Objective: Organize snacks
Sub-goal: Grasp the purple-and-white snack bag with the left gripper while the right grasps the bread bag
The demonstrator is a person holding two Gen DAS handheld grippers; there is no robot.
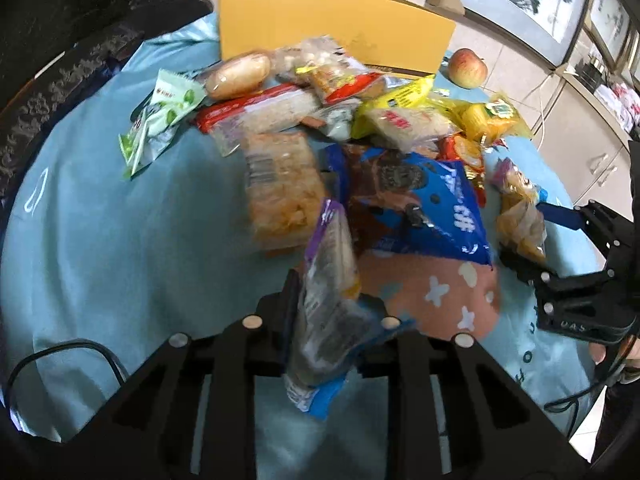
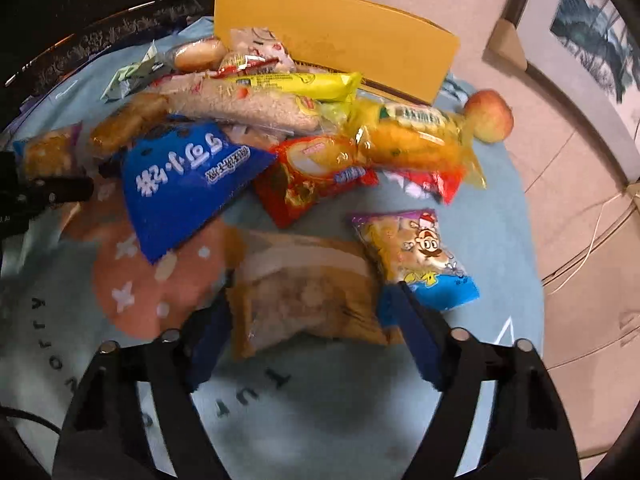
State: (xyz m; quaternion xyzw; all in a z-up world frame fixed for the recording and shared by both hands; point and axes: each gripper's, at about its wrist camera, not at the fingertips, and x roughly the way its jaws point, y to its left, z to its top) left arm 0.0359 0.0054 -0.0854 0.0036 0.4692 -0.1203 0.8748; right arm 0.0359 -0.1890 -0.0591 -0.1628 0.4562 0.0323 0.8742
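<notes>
Left gripper (image 1: 332, 320) pinches a purple packet (image 1: 328, 280); right gripper (image 2: 308, 320) gapes wide around a tan pouch (image 2: 308, 300). I close squarely mid-pouch, lifting toward the yellow box (image 2: 336, 36).

"DAS" on right gripper (image 1: 568, 326)

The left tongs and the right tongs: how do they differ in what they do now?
The left tongs are shut on a purple-edged snack packet, lifted and upright; the right tongs stand open around a brown snack packet that lies on the blue tablecloth. The left packet looks narrow, the right one wide. Both tongs face the snack pile.
</notes>
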